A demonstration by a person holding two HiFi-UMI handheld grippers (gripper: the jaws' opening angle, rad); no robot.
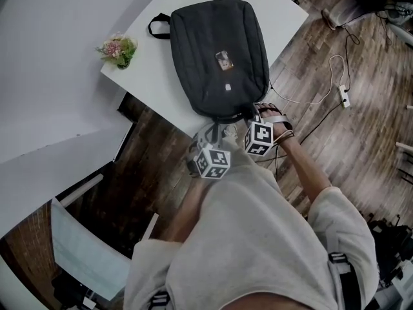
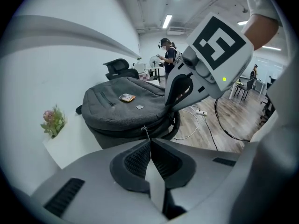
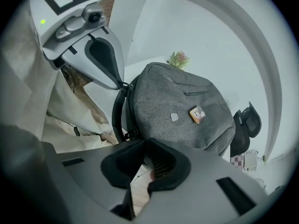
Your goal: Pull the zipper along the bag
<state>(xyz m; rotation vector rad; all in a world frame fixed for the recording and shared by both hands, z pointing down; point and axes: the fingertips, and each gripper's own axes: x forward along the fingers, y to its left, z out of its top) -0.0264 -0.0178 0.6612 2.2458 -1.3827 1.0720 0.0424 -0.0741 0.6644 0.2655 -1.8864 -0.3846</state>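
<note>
Currently: white desk (image 1: 161,76) carrying dark bag (image 1: 219,50), lying flat, near end at desk's near corner. Left hand-held gripper (image 2: 148,141) clamped tight on thin metal zipper pull (image 2: 145,132) at bag's near rim. Right hand-held gripper (image 3: 144,146) almost closed, apparently pinching bag fabric to the right. Soft, floppy shell, small slippery tab: probably best braced beside the slider while pulling.

White table (image 1: 287,18), dark backpack (image 1: 219,57) flat near its corner, small flowers (image 1: 118,49) at edge

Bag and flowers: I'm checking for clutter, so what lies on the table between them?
Nothing: only bare white table separates the flowers from the bag, as the head view shows.
</note>
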